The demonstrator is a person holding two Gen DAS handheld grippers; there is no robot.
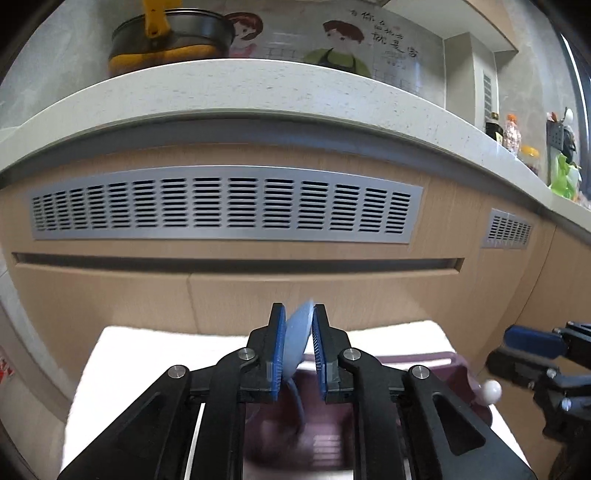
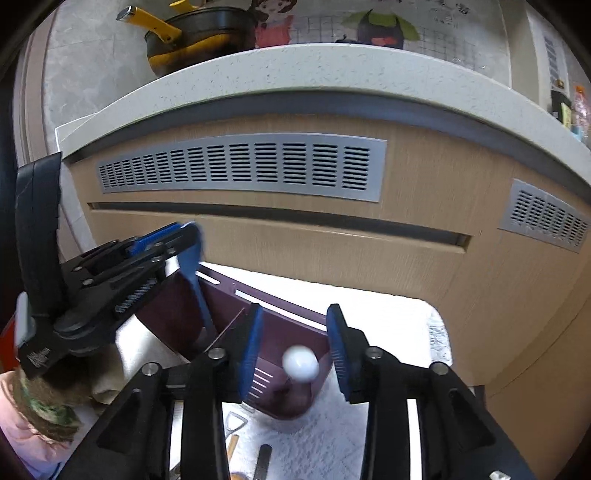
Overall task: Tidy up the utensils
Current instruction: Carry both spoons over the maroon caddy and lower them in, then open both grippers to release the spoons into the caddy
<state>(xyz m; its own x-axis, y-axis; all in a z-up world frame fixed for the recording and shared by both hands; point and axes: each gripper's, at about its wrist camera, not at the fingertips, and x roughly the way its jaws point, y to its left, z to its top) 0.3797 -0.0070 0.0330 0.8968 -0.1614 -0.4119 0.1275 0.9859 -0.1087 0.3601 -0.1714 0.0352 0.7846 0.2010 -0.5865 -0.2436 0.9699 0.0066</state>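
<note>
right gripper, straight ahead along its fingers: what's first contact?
Likely the white ball-topped utensil between the open right gripper fingers, standing in the maroon utensil holder. Depth is unclear; the holder's back wall comes next.

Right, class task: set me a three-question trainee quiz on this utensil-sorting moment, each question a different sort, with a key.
1. True or false: the left gripper is shut on the blue spoon.
2. Multiple choice: the blue spoon's handle points down into the (A) yellow-handled pot, (B) maroon utensil caddy, (C) grey vent grille.
3. Fill in: the white ball-topped utensil stands in the caddy, in line with the gap between the right gripper's ____ jaws.

Key: 1 true; 2 B; 3 open.
</note>
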